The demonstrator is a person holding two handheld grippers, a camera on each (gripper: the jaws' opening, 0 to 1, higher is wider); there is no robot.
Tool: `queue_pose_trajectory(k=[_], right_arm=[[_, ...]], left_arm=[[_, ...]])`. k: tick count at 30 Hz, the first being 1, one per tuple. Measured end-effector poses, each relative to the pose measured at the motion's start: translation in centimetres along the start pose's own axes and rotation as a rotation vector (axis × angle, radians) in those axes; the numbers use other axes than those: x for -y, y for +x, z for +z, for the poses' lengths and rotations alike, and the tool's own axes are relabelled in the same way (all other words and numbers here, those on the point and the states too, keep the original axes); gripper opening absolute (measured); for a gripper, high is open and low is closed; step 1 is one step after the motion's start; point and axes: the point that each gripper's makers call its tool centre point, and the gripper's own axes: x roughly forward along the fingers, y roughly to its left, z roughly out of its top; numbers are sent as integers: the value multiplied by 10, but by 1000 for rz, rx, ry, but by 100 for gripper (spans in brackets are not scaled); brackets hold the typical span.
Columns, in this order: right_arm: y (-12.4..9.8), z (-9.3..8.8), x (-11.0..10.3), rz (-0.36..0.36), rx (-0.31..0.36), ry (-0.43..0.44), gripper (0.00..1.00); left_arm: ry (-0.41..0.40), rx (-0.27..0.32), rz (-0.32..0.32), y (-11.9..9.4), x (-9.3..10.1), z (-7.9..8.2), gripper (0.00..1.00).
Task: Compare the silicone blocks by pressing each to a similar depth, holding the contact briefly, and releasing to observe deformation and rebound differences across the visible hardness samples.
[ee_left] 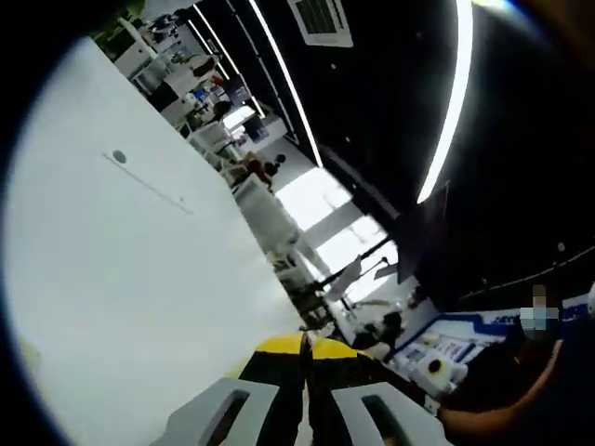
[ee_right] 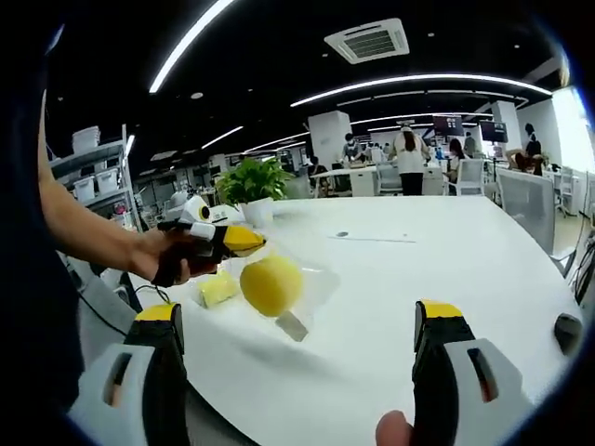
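A round yellow silicone sample point(ee_right: 271, 285) hangs above the white table point(ee_right: 446, 251) inside a clear plastic bag point(ee_right: 314, 279). A paler yellow piece point(ee_right: 218, 288) and a small white piece point(ee_right: 293, 325) sit close beside it. A person's hand holds my left gripper point(ee_right: 245, 240) just above the bag, and its yellow-tipped jaws look pinched on the bag's top edge. In the left gripper view, my left gripper point(ee_left: 305, 346) has its jaws pressed together over the table point(ee_left: 139, 279). My right gripper point(ee_right: 297, 311) is wide open, nothing between its jaws, with the sample ahead of it.
A potted plant point(ee_right: 253, 181) stands at the table's far edge. Office chairs point(ee_right: 525, 200) and people fill the background. A dark object point(ee_right: 567, 330) lies at the table's right edge. A person in dark clothes point(ee_left: 521, 372) stands to the right in the left gripper view.
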Motion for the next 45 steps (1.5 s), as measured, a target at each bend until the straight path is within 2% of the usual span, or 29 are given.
queue_pose_trajectory(k=[3, 8, 10, 12, 13, 18, 20, 22, 24, 25, 27, 32, 37, 42, 45], right_arm=[[0, -4, 1, -1, -9, 11, 97], [-1, -6, 1, 3, -16, 16, 97], [-2, -6, 4, -3, -13, 25, 97], [0, -8, 7, -7, -7, 71, 97], [1, -8, 9, -12, -1, 73, 97], [6, -10, 8, -13, -2, 71, 97], [6, -8, 9, -18, 12, 80, 97], [6, -8, 9, -18, 14, 92, 97], [6, -9, 9, -17, 7, 93, 97], [6, -10, 10, -16, 5, 96, 97], [6, -11, 11, -18, 1, 93, 97], [6, -11, 12, -21, 4, 100, 97], [7, -16, 9, -10, -14, 106, 97], [8, -21, 11, -12, -21, 120, 97], [9, -24, 11, -12, -25, 127, 97]], left_arm=[[-24, -5, 21, 0, -7, -6, 0], [-62, 13, 49, 1, -22, -5, 0], [-25, -30, 99, 1, -33, -8, 0], [-11, -34, 111, 3, -36, -2, 0], [32, -44, 119, 4, -40, 0, 0], [64, -77, 171, 10, -59, 5, 0], [108, -97, 203, 10, -69, 5, 0], [130, -104, 209, 11, -73, 5, 0], [116, -105, 201, 12, -76, 6, 0], [122, -110, 197, 12, -77, 6, 0], [161, -144, 236, 10, -86, 2, 0], [126, -136, 239, 10, -93, -3, 0], [133, -154, 295, 9, -111, -8, 0], [179, -197, 340, 8, -122, -13, 0], [243, -242, 401, 4, -133, -15, 0]])
